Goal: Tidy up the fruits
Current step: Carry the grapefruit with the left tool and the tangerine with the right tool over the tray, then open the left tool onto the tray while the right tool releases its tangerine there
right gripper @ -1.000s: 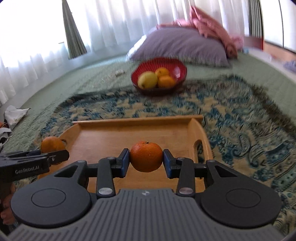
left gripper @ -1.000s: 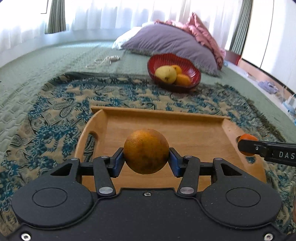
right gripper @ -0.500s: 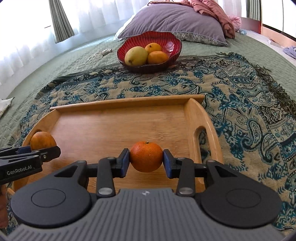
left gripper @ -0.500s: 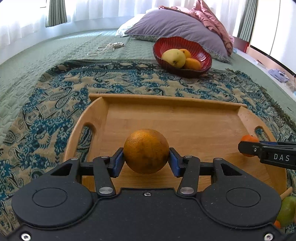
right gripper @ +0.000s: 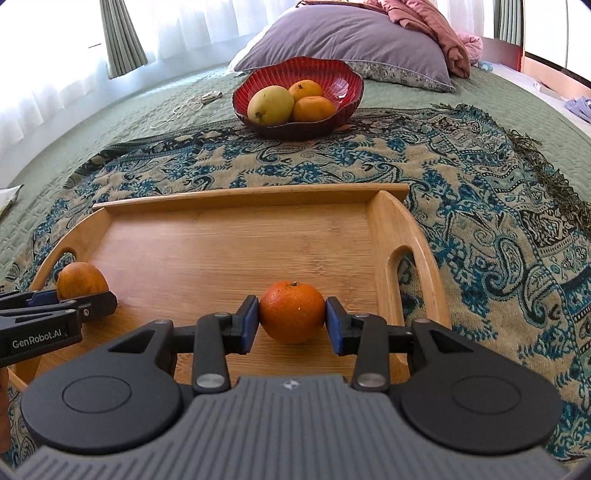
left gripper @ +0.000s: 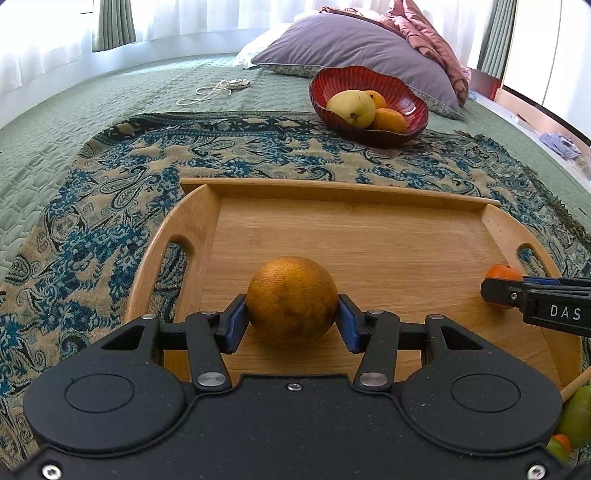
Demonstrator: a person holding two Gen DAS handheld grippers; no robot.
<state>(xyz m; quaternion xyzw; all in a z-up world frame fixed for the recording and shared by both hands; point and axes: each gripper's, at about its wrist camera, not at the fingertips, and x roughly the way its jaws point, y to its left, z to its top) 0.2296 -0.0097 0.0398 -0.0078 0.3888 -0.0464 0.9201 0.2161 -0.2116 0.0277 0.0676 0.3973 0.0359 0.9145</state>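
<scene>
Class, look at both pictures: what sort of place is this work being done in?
Most likely a bedroom, worked on the bed itself: a quilted green bedspread, a large purple pillow and curtained windows.

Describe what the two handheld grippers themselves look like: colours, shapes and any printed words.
The left gripper has a matte black body with two round discs, black linkage bars with silver rivets, and blue pads on its fingers. White lettering "GenRobot.AI" runs along its side. The right gripper has the same black discs, bars and blue pads, but a ribbed grey centre panel; its side reads "DAS". No cables show.
</scene>
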